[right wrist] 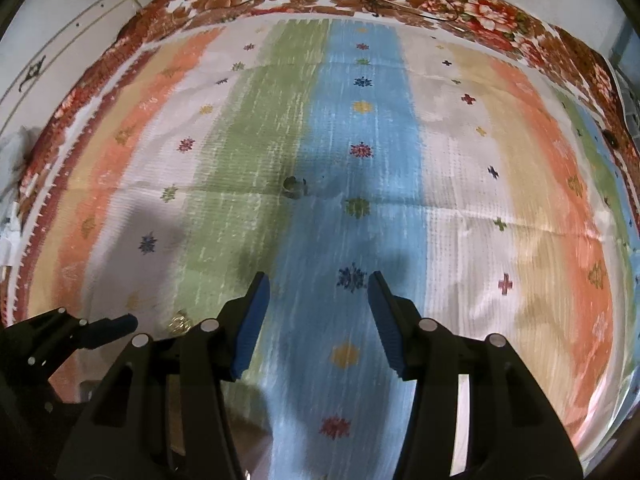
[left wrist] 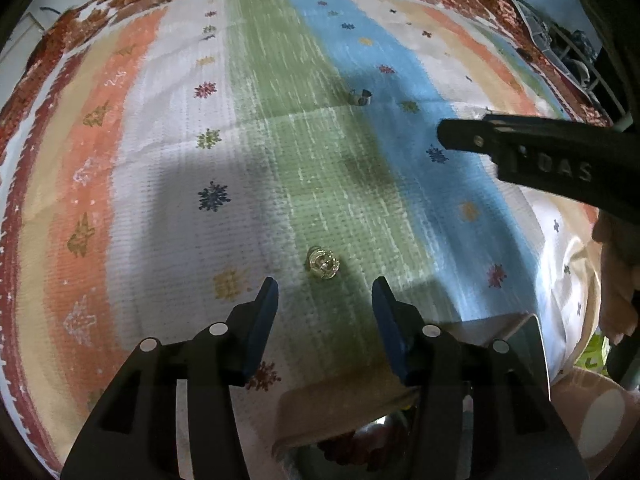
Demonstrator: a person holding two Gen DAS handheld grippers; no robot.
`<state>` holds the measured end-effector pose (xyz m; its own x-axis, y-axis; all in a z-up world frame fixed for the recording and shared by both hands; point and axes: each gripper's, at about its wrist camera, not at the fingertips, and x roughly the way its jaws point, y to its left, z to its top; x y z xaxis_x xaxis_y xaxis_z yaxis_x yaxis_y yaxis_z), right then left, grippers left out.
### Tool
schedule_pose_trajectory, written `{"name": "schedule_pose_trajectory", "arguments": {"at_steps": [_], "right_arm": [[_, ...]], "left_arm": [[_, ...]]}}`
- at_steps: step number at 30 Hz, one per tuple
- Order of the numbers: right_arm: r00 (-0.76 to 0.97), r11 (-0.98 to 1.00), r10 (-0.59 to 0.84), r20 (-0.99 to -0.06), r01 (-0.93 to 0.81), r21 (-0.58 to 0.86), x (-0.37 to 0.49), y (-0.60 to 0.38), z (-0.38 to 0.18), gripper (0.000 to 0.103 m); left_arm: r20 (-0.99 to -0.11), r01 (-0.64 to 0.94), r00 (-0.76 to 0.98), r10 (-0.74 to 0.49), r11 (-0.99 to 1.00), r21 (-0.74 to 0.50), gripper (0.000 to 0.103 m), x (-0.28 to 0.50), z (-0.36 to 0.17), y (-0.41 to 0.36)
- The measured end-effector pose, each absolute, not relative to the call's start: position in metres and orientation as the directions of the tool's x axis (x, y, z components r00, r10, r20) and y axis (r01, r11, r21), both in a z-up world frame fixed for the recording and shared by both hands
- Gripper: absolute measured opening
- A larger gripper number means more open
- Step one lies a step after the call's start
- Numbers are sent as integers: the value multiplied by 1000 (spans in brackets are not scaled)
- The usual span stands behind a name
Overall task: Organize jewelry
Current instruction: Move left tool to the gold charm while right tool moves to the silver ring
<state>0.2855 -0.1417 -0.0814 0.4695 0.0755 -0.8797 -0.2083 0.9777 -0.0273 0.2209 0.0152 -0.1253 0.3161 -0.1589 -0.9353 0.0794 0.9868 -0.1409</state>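
A small gold ring-like jewel [left wrist: 322, 265] lies on the green stripe of the striped cloth, just ahead of my left gripper [left wrist: 325, 295], which is open and empty. A second small silver ring [left wrist: 359, 97] lies farther off at the green-blue border; it shows in the right wrist view [right wrist: 295, 187] too. My right gripper [right wrist: 319, 291] is open and empty over the blue stripe. The gold jewel shows at its lower left [right wrist: 180, 321], beside the left gripper's fingertip [right wrist: 116, 323]. The right gripper's body [left wrist: 532, 152] enters the left wrist view from the right.
A tan open box with a mirrored lid [left wrist: 516, 344] sits under my left gripper at the near edge. The striped cloth [right wrist: 460, 168] lies over a red floral blanket [right wrist: 460, 4]. A wire rack [left wrist: 568, 48] stands at the far right.
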Motion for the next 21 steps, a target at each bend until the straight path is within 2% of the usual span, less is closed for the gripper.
{"name": "schedule_pose_trajectory", "arguments": {"at_steps": [10,21], "right_arm": [[440,976,102,-892,-217,4,319,-138,-92,53],[406,966,152,-901,-256,48,353,-126,-100,53]], "left_arm": [[-950,53,280,-140,990,-130,49,239,-131,14],[-961,146,251,-113,986,-78,39,241,-135,0]]}}
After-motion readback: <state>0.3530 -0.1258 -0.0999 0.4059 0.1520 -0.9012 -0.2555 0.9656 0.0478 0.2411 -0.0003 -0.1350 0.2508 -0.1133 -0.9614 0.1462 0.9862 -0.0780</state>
